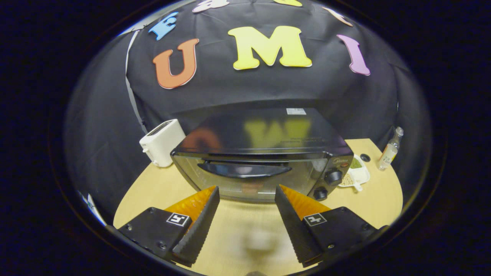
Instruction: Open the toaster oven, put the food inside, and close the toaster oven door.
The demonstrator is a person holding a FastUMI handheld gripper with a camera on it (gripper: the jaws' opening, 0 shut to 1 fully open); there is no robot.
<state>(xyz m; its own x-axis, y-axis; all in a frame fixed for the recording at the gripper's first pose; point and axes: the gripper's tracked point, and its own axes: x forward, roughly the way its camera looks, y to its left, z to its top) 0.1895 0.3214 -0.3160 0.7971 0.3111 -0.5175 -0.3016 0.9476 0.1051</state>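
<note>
A white pop-up toaster [162, 142] stands on the pale wooden table [161, 191] at about ten o'clock from the tongs [247, 191], just beside the left end of the toaster oven, with its slots facing up and a lever on its near side.

The toaster oven [261, 153] sits at twelve o'clock, just ahead of the fingertips. It is dark, with a glossy top that mirrors the wall behind it. Its glass door [245, 178] is shut, and the dark curved handle [244, 170] runs across the upper part of the door. Something reddish shows faintly through the glass low in the door, too blurred to tell what it is.

The tongs hang spread wide with nothing between them. The left finger [199, 218] and the right finger [293, 220] are black with ribbed inner faces and orange backs, and each tip lies near the lower edge of the oven door; contact cannot be told. The table between the fingers is blurred.

At the oven's right end, around one o'clock, two black knobs [333, 177] stand one above the other. Just beyond them, at about two o'clock, a small white dish [358, 174] holds green and pale bits of food. A small dark cap or disc [365, 157] lies near it on the table. Farthest right stands a small clear bottle [389, 150], upright, with pale liquid.
</note>
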